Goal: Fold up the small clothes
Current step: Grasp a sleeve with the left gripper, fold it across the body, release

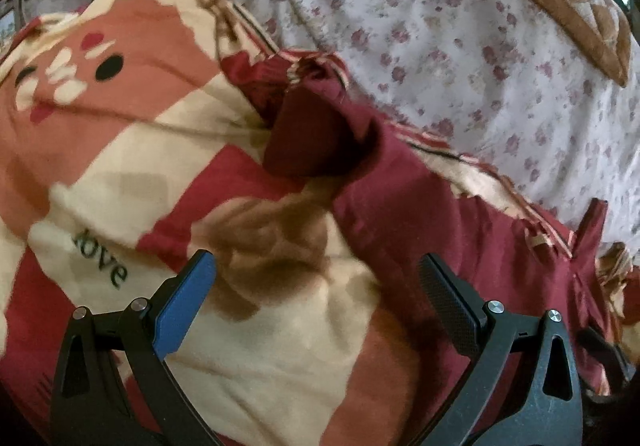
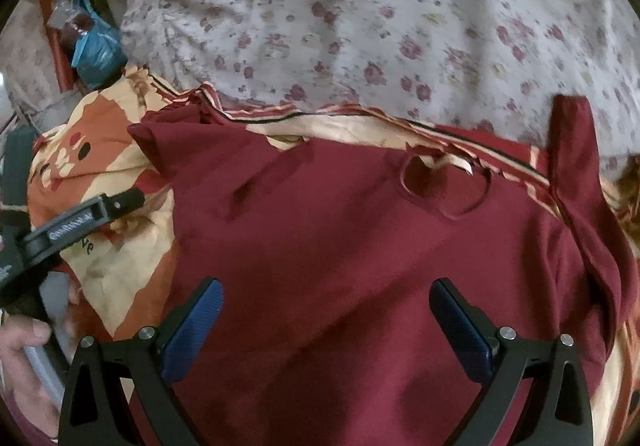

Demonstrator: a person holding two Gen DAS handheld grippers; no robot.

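Right wrist, maroon shirt [image 2: 360, 246] spread flat, sleeves out

The dark maroon cloth T-shirt [image 2: 360, 246] looks matt and soft. Beneath it, the cream-and-red printed quilt [image 1: 120, 166] seems smooth, perhaps faintly glossy. Black plastic gripper fingers [image 1: 448, 298] show ribbed pads.

Open room is found over the flowered sheet [image 2: 360, 26] on the far side. The near ground is covered by the maroon shirt [image 2: 360, 246], flat but with its right sleeve [image 2: 576, 182] raised. On the left, passage is narrowed by the left gripper [image 2: 80, 222] and a blue bag [image 2: 96, 50].
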